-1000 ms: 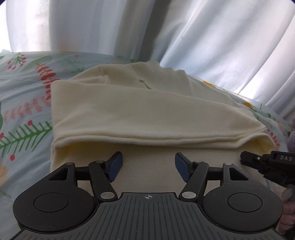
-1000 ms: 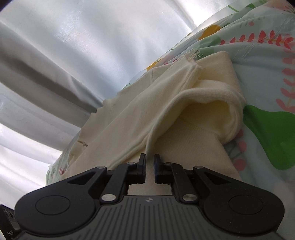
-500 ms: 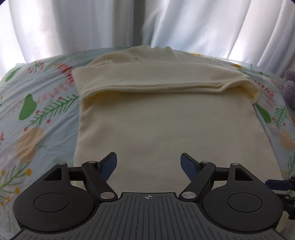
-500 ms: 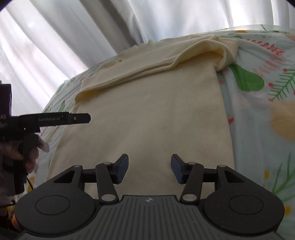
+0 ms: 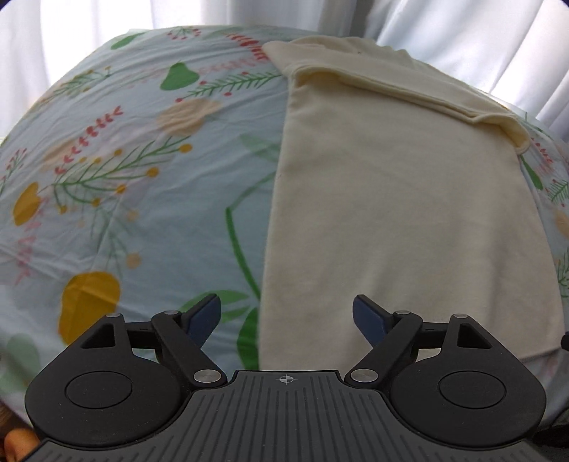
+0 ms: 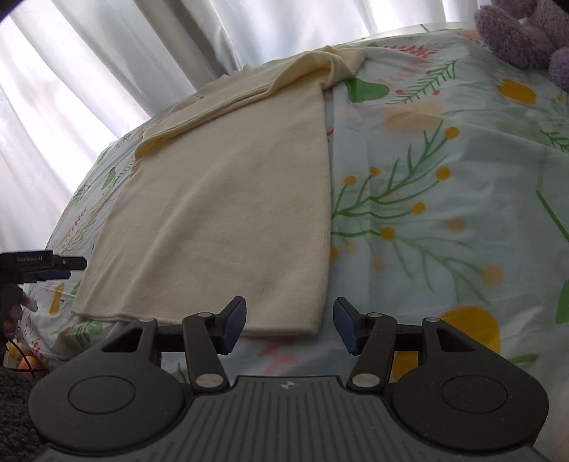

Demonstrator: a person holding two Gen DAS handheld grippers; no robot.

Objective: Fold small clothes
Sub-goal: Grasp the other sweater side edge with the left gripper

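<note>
We see a cream knit garment [image 5: 409, 213] lying flat on the floral bedsheet [image 5: 142, 177], folded lengthwise into a long panel, with its far end topped by a doubled-over layer of the same fabric running crosswise near the white curtains [image 5: 462, 42]. We take the garment as landmark. Our left gripper [image 5: 287, 316] hangs above the garment's near left edge: its left pad sits over bare sheet, its right pad over the cream fabric, the jaws are opening wide and nothing is between them, no pad pressing on cloth. Our right gripper [image 6: 290, 325] hangs at the garment's near right corner; the left pad is over the hem, the right pad over sheet just beside the corner. Its jaws stand partly apart, gripping nothing, the hem lies flat below them. In the right wrist view the left gripper [image 6: 67, 268] shows as a dark bar with a blue pad just off the garment's near left corner, with fingers of the person's hand [image 6: 14, 305] below it. A purple plush toy [image 6: 526, 32] sits on the sheet well apart from the garment, beyond its far right end. The near hem of the garment looks straight and unwrinkled; the right side edge is a clean fold line.
</note>
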